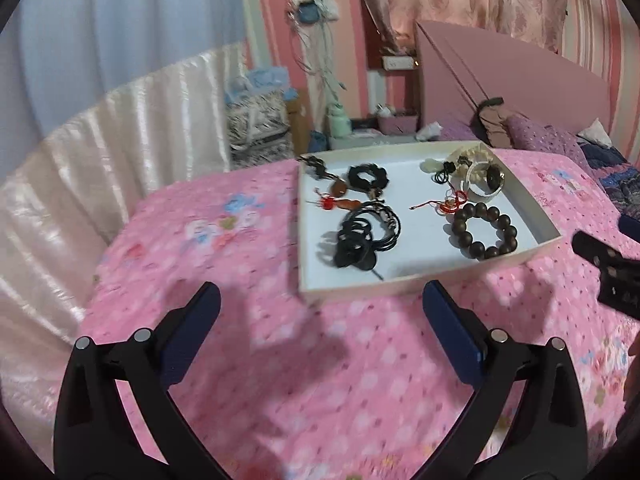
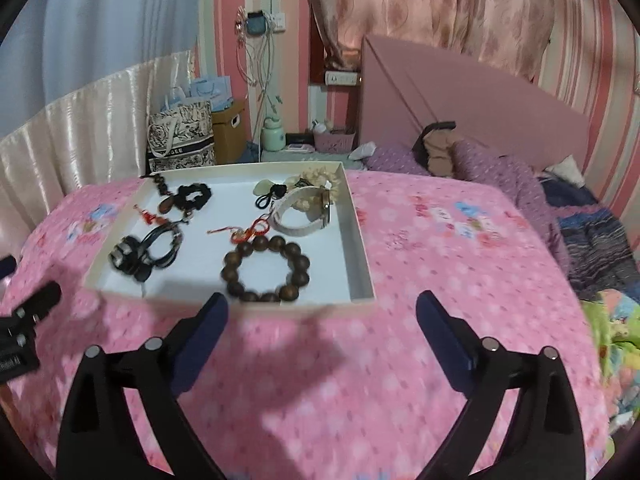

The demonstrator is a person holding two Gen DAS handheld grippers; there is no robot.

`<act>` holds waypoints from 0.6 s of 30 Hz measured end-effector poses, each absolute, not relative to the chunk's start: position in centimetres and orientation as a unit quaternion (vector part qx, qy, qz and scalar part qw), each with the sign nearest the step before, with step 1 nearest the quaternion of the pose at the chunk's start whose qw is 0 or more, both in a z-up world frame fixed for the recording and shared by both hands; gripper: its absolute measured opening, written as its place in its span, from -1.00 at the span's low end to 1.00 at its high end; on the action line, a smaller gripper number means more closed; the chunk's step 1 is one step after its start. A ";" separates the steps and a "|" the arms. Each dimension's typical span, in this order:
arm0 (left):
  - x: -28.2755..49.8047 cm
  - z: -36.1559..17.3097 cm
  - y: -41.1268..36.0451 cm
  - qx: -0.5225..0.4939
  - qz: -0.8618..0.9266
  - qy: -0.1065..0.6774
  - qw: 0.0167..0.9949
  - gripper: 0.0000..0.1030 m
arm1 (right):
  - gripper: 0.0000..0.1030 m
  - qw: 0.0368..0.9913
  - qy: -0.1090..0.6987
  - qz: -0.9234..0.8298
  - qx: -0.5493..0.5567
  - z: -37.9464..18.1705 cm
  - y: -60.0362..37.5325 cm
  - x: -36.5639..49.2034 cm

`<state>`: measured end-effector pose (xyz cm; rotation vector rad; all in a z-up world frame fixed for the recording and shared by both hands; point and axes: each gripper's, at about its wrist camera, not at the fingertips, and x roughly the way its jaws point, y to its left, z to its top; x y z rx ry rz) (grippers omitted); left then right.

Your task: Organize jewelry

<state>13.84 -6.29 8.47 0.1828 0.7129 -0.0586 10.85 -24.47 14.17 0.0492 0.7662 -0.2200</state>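
A shallow white tray (image 1: 408, 284) (image 2: 362, 268) lies on a pink flowered bedspread. In it lie a brown bead bracelet (image 1: 485, 230) (image 2: 265, 268), black cord bracelets (image 1: 362, 236) (image 2: 146, 252), a black scrunchie (image 1: 368, 176) (image 2: 195, 194), a red knotted cord (image 1: 450, 204) (image 2: 250, 232) and a white watch (image 1: 486, 182) (image 2: 300, 212). My left gripper (image 1: 322, 300) stands open above the bedspread, short of the tray's near edge. My right gripper (image 2: 322, 308) is open too, nothing between its fingers, just before the tray's near wall.
The bedspread (image 1: 192, 248) (image 2: 460, 248) ends at a satin skirt on the left. Purple pillows (image 2: 492, 172) and a pink headboard (image 2: 460, 96) lie at the back right. A patterned tote bag (image 2: 182, 140) and bedside clutter stand behind the tray.
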 end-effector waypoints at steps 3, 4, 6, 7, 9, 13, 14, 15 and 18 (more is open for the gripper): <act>10.7 9.4 -5.3 0.072 -0.044 0.334 0.939 0.94 | 0.96 0.926 0.358 -0.120 0.012 15.4 -23.1 7.5; 9.9 9.6 -4.8 0.062 -0.053 0.331 0.940 0.94 | 0.96 0.928 0.352 -0.123 0.009 15.7 -22.6 6.5; 8.1 9.9 -3.7 0.045 -0.056 0.321 0.944 0.94 | 0.96 0.932 0.339 -0.127 0.006 16.0 -21.9 5.1; 7.5 9.9 -3.2 0.038 -0.053 0.311 0.948 0.94 | 0.96 0.934 0.334 -0.124 0.006 16.0 -21.7 4.5; 6.1 9.8 -2.4 0.036 -0.041 0.290 0.955 0.94 | 0.96 0.937 0.326 -0.122 0.008 15.8 -21.4 3.8; 5.0 9.7 -1.7 0.029 -0.034 0.270 0.962 0.94 | 0.96 0.940 0.320 -0.114 0.019 15.3 -20.9 3.3; 5.0 9.7 -1.6 0.027 -0.034 0.268 0.963 0.94 | 0.96 0.941 0.318 -0.114 0.018 15.3 -20.7 3.2; 5.0 9.6 -1.5 0.024 -0.034 0.266 0.963 0.94 | 0.96 0.942 0.315 -0.115 0.016 15.4 -20.5 3.1; 5.4 9.0 -1.2 0.017 -0.031 0.274 0.961 0.94 | 0.96 0.943 0.310 -0.118 0.013 15.4 -20.1 2.6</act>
